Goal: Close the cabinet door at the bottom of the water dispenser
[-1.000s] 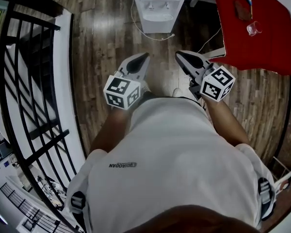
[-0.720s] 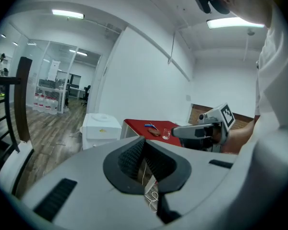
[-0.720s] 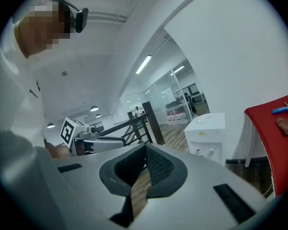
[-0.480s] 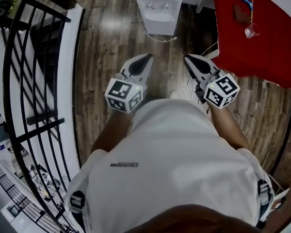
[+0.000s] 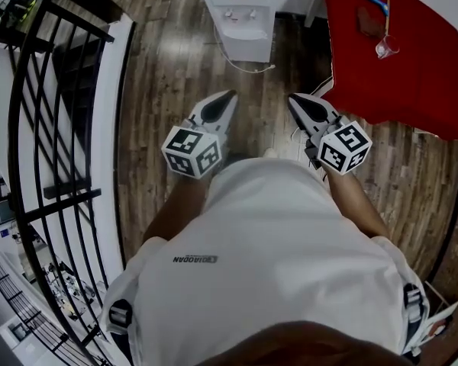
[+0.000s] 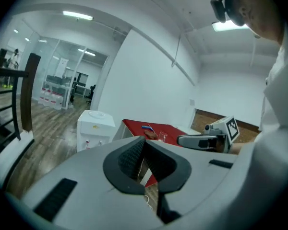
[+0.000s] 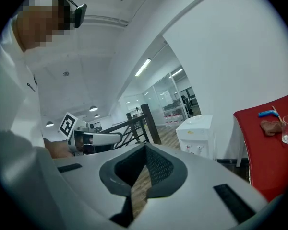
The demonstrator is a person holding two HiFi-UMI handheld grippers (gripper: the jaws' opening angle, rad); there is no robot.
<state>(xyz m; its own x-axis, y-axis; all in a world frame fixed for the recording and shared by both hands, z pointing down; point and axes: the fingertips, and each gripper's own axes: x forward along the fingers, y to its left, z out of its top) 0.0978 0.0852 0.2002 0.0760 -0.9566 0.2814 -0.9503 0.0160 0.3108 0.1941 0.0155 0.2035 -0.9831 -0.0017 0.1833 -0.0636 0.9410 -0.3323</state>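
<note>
Close to the person's body, the left hand-held gripper (image 5: 229, 95) and the right hand-held gripper (image 5: 294, 98) are held side by side at about waist height, both pointing forward and only a little downward. Each one has its jaws together, and its own view shows nothing between the pads.

Beyond them is a stretch of bare wooden floor (image 5: 168, 75). The water dispenser (image 5: 240, 14) stands further on, well apart from both tips and straight ahead of the person. It is almost in line with the left hand-held gripper and a little to the left of where the right one sits, so the left one seems slightly better placed. The difference is small.

The cabinet door is at the bottom of the dispenser's front. The head view shows only the top and the taps, and in both gripper views the gripper's own body covers the lower part. I cannot tell if the door is open or closed.

To the right is a red surface (image 5: 397, 67) with a cup (image 5: 387, 46).
</note>
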